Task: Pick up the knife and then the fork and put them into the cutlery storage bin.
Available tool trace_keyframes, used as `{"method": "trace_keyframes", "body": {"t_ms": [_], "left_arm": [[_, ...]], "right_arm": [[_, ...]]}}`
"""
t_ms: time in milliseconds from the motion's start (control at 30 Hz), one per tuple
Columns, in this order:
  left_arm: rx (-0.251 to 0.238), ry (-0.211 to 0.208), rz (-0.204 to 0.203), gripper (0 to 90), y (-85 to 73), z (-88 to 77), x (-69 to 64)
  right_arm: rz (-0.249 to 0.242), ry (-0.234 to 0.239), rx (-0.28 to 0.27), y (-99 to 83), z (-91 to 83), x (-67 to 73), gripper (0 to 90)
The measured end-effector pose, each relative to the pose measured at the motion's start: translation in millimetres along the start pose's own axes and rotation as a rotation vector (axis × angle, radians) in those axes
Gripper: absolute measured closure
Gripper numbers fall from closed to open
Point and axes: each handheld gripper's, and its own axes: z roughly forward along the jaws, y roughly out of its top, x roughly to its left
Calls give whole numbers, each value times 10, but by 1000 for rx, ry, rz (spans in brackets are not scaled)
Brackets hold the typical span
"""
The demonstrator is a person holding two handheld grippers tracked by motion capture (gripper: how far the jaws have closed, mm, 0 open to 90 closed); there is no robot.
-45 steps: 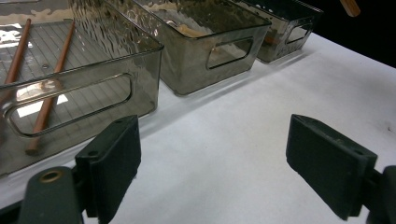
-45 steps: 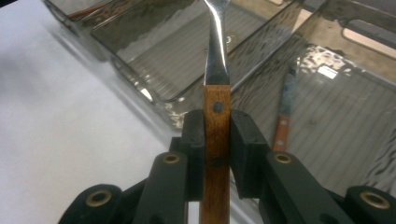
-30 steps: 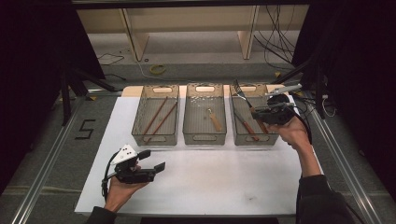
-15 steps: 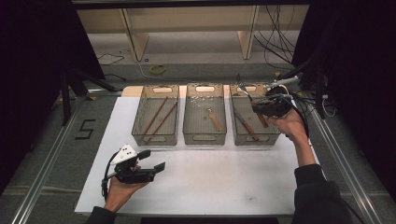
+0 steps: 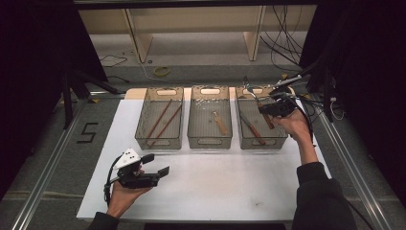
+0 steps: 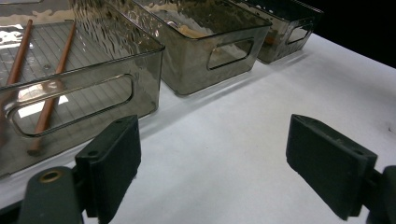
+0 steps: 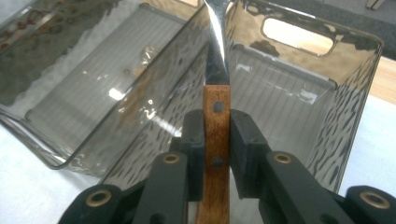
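The right gripper [image 7: 217,135] clenched a wooden-handled utensil [image 7: 216,121] above the right bin [image 5: 282,142]; the left gripper [image 6: 212,163] stayed released over the near table [image 5: 230,191]

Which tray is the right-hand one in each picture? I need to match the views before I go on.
High view: right-hand tray is the rightmost of three, under the right tool.
Left gripper view: farthest tray, upper right.
Right gripper view: centre and right, behind the wood-handled utensil that the tool clamps.
Shared landmark: the middle tray, directly beside it.
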Motion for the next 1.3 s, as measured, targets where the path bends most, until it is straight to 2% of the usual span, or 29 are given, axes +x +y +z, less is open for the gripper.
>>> {"method": "trace_keyframes", "body": {"t_ms": [467,1300], "left_arm": [[2,-2,5,173,2,-6,3],[1,-1,4,173,2,-6,0]], "right_arm": [[28,-29,48,-34,189,-61,776],[57,-24,108,-149,386,-85,773]]}}
